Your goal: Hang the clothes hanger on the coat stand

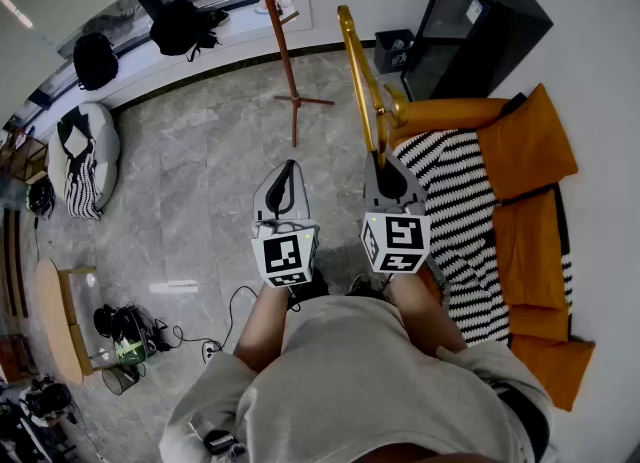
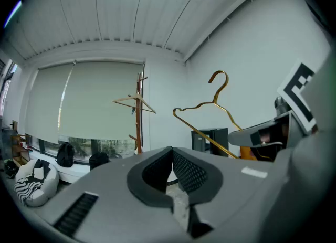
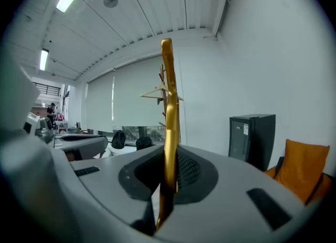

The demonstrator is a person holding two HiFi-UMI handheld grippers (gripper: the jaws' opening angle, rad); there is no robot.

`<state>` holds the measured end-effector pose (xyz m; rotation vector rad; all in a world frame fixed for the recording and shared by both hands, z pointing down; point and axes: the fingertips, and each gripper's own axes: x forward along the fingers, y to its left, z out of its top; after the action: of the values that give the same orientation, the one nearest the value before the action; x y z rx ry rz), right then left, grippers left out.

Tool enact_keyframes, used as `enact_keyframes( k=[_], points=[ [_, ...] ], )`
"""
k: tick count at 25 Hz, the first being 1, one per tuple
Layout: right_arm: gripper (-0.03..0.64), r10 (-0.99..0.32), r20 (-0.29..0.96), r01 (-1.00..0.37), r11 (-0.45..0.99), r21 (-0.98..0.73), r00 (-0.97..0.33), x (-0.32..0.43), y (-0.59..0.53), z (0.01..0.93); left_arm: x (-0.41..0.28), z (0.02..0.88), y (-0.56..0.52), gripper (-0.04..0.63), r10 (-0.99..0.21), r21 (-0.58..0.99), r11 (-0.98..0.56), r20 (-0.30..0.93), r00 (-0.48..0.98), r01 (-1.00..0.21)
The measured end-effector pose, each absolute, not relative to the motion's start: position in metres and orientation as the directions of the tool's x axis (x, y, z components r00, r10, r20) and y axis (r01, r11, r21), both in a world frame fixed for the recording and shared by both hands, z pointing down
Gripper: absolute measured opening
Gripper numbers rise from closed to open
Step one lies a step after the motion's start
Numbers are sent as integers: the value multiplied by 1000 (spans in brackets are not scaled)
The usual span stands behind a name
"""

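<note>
My right gripper (image 1: 384, 168) is shut on the gold clothes hanger (image 1: 358, 76), which stands up out of its jaws toward the wooden coat stand (image 1: 278, 46) across the floor. In the right gripper view the hanger (image 3: 168, 116) rises edge-on from between the pads (image 3: 185, 169), hiding part of the coat stand (image 3: 162, 74) behind it. My left gripper (image 1: 288, 177) is level with the right one, shut and empty. In the left gripper view, past the left gripper (image 2: 171, 154), the hanger's hook and frame (image 2: 210, 106) show at the right. The coat stand (image 2: 139, 121) carries a pale wooden hanger (image 2: 134, 102).
A sofa with orange cushions (image 1: 525, 141) and a striped blanket (image 1: 460, 221) lies at my right, with a black cabinet (image 1: 470, 26) beyond it. Two black backpacks (image 1: 180, 26) sit on the window ledge. A beanbag (image 1: 85, 156), a small table (image 1: 55, 316) and cables (image 1: 200, 336) lie left.
</note>
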<state>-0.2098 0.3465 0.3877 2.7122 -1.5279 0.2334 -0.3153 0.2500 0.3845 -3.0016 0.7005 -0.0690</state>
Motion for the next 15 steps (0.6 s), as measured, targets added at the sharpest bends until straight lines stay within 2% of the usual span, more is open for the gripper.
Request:
enact_keyframes(
  k=[15],
  points=[
    [21,-839,183,-856,-515,39,513,-209,306,420,-319,422,216,11,-411,-25,-911,109,905,-411]
  ],
)
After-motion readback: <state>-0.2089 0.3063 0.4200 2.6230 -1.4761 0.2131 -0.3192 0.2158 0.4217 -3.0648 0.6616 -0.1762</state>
